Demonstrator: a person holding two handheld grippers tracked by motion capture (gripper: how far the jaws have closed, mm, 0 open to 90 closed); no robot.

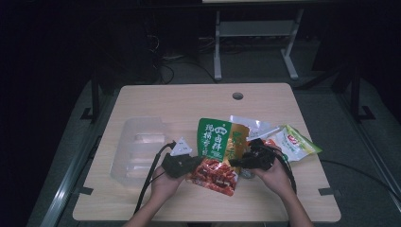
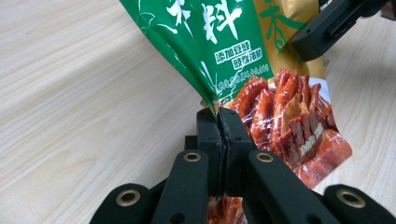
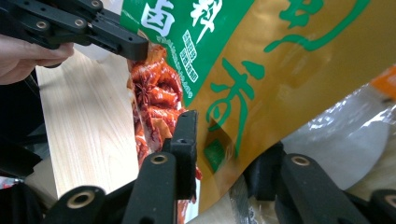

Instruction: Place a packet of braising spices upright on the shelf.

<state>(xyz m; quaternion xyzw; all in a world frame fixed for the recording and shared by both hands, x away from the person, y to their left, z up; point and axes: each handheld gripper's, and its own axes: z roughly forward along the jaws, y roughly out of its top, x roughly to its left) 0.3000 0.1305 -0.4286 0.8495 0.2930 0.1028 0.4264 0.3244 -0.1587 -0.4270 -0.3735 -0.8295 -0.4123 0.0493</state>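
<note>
A snack bag [image 1: 216, 150], green and gold on top with red meat printed below, lies at the middle of the wooden table [image 1: 189, 101]. My left gripper [image 1: 197, 162] is shut on the bag's left edge. In the left gripper view the two jaws [image 2: 219, 119] pinch the green seam tight. My right gripper [image 1: 235, 163] is at the bag's right side. In the right gripper view its jaws [image 3: 224, 154] stand apart, with the gold edge of the bag [image 3: 261, 88] between them and hiding the right jaw's tip. The left gripper [image 3: 135, 46] shows beyond, on the bag.
A clear plastic tray [image 1: 137, 146] lies to the left of the bag. Behind it are a clear and white packet [image 1: 250, 125] and a green and white packet [image 1: 295, 142]. A round cable hole [image 1: 238, 96] is near the table's far edge.
</note>
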